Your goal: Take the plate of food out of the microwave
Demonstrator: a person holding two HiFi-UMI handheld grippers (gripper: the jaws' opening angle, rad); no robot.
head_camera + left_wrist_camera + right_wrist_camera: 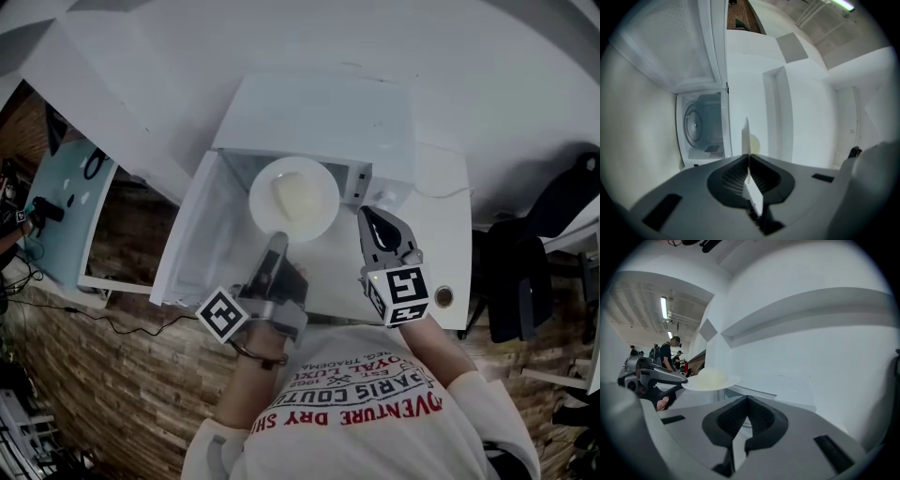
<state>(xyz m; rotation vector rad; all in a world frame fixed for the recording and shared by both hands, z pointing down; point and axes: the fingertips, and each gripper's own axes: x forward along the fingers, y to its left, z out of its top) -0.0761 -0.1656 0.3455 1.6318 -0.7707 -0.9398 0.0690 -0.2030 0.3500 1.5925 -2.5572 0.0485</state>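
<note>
Plate of food (293, 199) hangs just in front of the open microwave (319, 103), pinched at its near rim by the left gripper (277, 242). The left gripper view shows the jaws clamped tight on the thin white edge, which runs straight between them. A pale mound of food (292, 194) sits in the middle of the plate. From the right gripper view the plate looks roughly level, carried in the air with nothing under it. In the left gripper view the cavity's turntable (693, 124) is bare, so the plate seems to be clear of the chamber or right at its mouth; the door (197, 239) stands wide open to the left. The right gripper (368, 217) hovers beside the plate's right side, apart from it, its jaws pressed together on nothing.

The step in hand is the withdrawal itself, probably close to done. What is left, on this reading, is to bring the plate away and set it down — the white counter (441, 206) to the right of the microwave looks like the nearest free place. A one-sided pinch on a rim lets the far edge droop, so the move calls for a slow, level carry — perhaps with the right gripper opened and brought to the opposite rim — and a gentle landing before the left jaws let go
</note>
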